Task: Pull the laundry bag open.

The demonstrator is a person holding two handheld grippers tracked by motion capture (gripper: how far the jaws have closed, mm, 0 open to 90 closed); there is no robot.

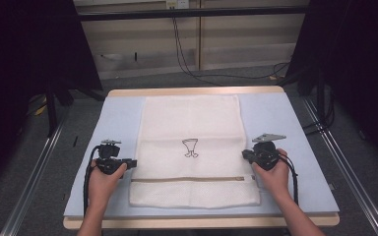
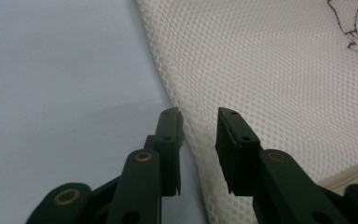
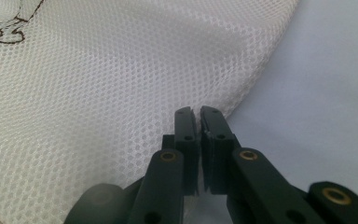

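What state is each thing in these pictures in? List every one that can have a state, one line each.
Mesh laundry bag: lying flat on the table, spread out.
Zipper: closed, as far as the high view shows.
Left gripper: jaws apart, over the bag's left edge, not pressing it.
Right gripper: jaws closed together at the bag's right edge; whether mesh is pinched cannot be told.
Table: covered with a pale blue mat.

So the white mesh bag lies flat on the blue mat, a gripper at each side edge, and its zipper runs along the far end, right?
Not quite. The zipper runs across the mesh bag near the end closest to the person, not the far end; the high view shows it. The rest holds: the bag lies flat on the blue mat, with the left gripper and right gripper at its side edges.
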